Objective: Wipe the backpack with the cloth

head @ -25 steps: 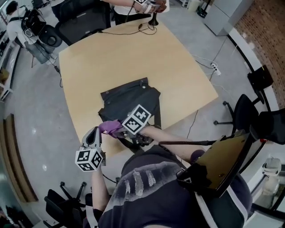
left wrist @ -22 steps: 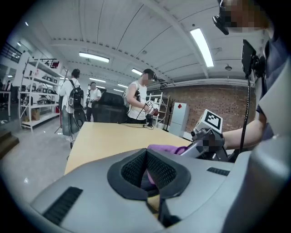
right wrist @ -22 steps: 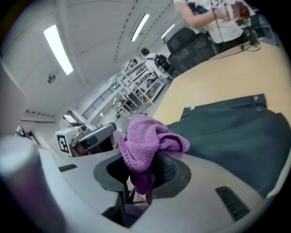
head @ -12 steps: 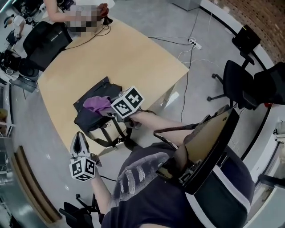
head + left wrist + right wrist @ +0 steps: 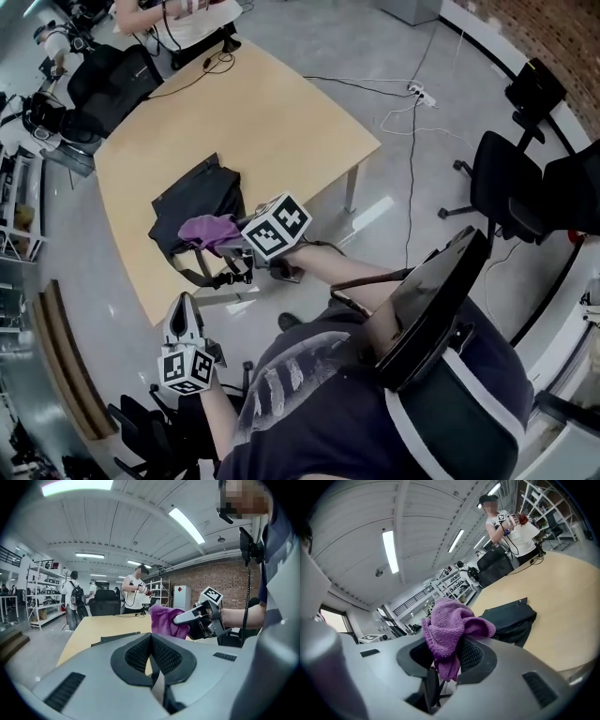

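Observation:
A black backpack lies flat near the front edge of the tan table, its straps hanging over that edge. My right gripper is shut on a purple cloth, which sits at the backpack's near right side. In the right gripper view the cloth bulges out of the jaws of the right gripper, with the backpack beyond. My left gripper hangs below the table edge over the floor, jaws together and holding nothing. The left gripper points towards the cloth.
Another person stands at the table's far end, where cables lie. Black office chairs stand to the right. A power strip with its cord lies on the floor. Shelving lines the left side.
The right gripper carried the cloth across the backpack's top and back toward its near right side. The left gripper has dropped lower, below the table edge.

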`<state>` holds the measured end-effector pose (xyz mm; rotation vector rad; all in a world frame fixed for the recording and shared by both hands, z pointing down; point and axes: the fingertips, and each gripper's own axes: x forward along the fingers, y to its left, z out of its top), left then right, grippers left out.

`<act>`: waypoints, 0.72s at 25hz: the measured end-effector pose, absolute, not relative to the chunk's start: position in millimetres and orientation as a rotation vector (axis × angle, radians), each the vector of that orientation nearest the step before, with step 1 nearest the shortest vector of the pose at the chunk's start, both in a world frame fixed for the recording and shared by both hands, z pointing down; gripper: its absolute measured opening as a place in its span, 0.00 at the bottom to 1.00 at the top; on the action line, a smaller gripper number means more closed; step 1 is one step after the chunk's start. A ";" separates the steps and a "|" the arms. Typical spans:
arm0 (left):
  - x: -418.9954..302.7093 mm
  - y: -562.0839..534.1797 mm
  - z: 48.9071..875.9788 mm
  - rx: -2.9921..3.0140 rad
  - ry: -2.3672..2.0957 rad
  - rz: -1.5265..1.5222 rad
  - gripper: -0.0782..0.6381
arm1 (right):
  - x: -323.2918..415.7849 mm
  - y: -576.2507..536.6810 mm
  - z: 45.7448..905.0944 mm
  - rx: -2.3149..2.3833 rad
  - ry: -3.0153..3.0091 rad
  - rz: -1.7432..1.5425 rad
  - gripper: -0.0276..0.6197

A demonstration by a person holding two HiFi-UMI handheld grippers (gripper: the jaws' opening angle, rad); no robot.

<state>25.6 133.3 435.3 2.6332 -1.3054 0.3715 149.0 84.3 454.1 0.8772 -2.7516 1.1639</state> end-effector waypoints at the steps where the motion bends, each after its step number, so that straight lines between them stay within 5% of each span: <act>1: 23.0 139.1 434.1 2.630 -1.313 0.374 0.12 | 147.6 89.6 452.1 0.875 -2.756 1.163 0.21; 18: -72.0 246.9 448.3 2.623 -1.249 0.222 0.12 | 48.9 194.3 457.7 0.817 -2.718 0.946 0.21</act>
